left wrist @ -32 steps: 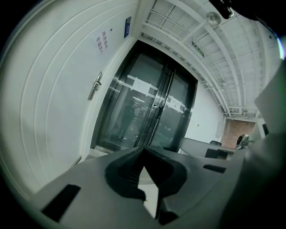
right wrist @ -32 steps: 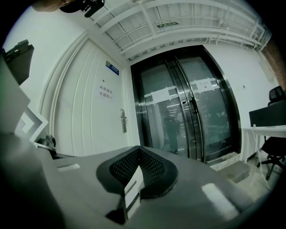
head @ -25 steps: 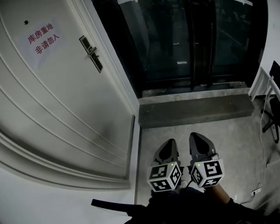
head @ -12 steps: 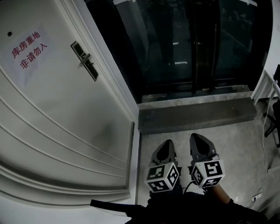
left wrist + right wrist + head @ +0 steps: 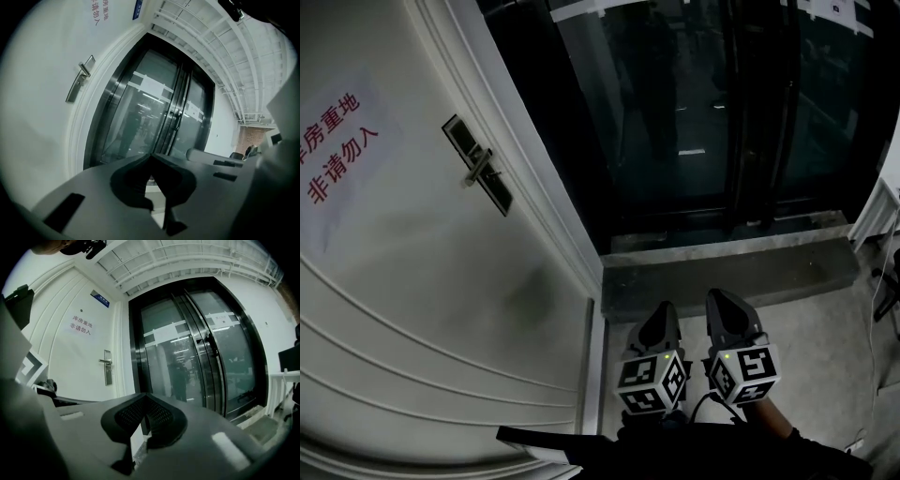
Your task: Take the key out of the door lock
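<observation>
Door: a white panelled door [image 5: 441, 281] fills the left of the head view, shut in its white frame.
Notice: a pale paper sheet with red characters [image 5: 342, 141] is stuck high on the door's left side.
Lock: a dark rectangular metal lock plate [image 5: 476, 165] with a silver lever handle [image 5: 474, 176] sits near the door's right edge, well apart from both grippers, above and to their left.
Key: it is too small to make out at the lock plate in any view.
Glass doors: tall dark-framed glass double doors [image 5: 712, 103] stand right of the white door, with a grey concrete step [image 5: 731, 272] along their foot.
Left gripper: the grey two-jaw left gripper [image 5: 664, 309] is held low at centre over the grey floor [image 5: 825, 356], pointing forward; its jaws meet at the tips with nothing between them.
Right gripper: the grey two-jaw right gripper [image 5: 719, 296] is held just beside the left one, level with it; its jaws are also closed tip to tip and hold nothing.
</observation>
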{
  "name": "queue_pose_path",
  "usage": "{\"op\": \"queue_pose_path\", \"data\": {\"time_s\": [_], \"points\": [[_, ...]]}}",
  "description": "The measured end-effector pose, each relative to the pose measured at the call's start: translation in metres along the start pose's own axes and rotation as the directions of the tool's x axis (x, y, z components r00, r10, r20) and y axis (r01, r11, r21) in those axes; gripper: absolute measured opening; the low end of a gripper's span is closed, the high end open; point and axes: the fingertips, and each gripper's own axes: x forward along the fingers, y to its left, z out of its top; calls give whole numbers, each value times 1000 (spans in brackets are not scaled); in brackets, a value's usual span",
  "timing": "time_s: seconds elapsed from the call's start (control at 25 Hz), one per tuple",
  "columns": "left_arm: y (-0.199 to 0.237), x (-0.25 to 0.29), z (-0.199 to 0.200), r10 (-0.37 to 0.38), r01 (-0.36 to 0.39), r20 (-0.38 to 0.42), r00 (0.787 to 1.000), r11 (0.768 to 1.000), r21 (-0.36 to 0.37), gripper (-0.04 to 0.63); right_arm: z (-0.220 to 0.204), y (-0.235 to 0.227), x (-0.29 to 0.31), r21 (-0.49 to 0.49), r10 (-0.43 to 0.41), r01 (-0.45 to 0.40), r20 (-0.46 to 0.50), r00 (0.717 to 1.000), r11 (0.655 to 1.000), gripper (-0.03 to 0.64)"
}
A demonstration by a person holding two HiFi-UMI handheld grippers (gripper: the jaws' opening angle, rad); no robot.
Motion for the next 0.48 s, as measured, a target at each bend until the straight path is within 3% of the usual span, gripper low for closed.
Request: {"op": "queue_pose_path", "data": {"time_s": [0.48], "points": [[65,73,8,34,-36,-46,998,998,-41,0,-21,-3,96,19,8,-7,-57,998,1000,2]]}}
